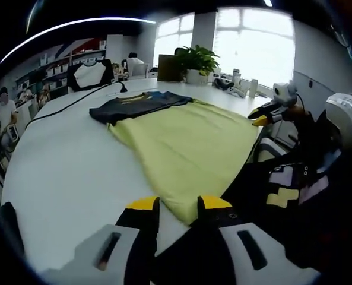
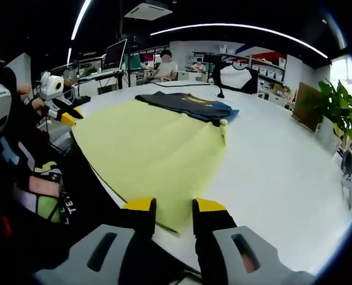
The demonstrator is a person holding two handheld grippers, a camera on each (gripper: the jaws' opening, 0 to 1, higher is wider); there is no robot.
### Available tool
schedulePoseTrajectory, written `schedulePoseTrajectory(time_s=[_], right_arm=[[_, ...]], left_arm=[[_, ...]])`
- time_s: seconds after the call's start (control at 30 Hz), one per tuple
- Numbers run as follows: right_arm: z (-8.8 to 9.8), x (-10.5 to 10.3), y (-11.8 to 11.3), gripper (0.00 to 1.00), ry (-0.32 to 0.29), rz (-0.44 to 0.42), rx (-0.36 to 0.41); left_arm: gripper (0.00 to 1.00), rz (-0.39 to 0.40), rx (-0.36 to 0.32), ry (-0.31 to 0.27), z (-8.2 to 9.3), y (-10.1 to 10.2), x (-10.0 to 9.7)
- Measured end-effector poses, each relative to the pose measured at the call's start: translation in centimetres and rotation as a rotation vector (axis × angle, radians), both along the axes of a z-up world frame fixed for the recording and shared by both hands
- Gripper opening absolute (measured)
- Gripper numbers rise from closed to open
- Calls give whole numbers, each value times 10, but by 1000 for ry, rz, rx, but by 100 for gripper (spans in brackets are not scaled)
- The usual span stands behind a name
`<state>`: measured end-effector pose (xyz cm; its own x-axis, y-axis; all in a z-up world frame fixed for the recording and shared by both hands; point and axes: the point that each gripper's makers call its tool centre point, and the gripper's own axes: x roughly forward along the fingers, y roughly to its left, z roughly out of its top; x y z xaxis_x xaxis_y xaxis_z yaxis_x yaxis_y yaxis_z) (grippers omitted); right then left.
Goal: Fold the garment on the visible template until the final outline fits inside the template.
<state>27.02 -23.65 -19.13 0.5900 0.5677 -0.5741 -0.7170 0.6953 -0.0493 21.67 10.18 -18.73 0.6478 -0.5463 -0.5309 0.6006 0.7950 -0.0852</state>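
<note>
Garment: yellow garment point(image 1: 187, 145) lies spread flat on the white table point(image 1: 69, 172), its far edge over a dark shirt point(image 1: 137, 105) | Your left gripper point(image 1: 178, 205): jaws spread at its near corner, nothing pinched | Your right gripper point(image 2: 167, 208): jaws spread at the opposite near corner | Left gripper view adds a potted plant point(image 1: 194, 62); right gripper view, a seated person point(image 2: 164, 67).

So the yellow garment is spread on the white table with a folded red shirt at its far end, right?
Not quite: the folded shirt at the far end is dark navy, not red, as the right gripper view shows. The rest holds: the yellow garment is spread on the white table.
</note>
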Motion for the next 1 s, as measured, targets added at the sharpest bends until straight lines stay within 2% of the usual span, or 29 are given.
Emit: schedulePoseTrajectory(time_s=[0.2,0.33,0.4,0.47,0.53,0.57,0.63,0.7,0.83,1.0], right_arm=[[0,-3,3,18,3,19,0],[-1,-3,4,15,30,12,30],[-1,-4,5,12,31,17,37],[-1,-6,8,8,31,26,36],[-2,-5,9,3,33,26,39],[-2,-5,9,0,32,22,41],[-2,-4,10,0,13,29,21],[-2,-4,11,0,5,25,3],[-2,-5,9,0,16,22,19],[-1,-6,9,1,-22,65,-21]], left_arm=[[23,-13,-7,-1,0,-7,-1],[12,-16,46,-38,-2,-5,0],[8,-15,21,-30,-2,-9,0],[4,-9,28,-48,-2,-10,2],[3,-7,47,-64,-2,-11,4],[3,-21,82,-96,-2,-11,5],[3,-37,119,-114,-2,-12,4],[3,-32,113,-109,-2,-13,4],[3,-21,73,-95,-2,-10,4],[3,-29,80,-90,-2,-10,4]])
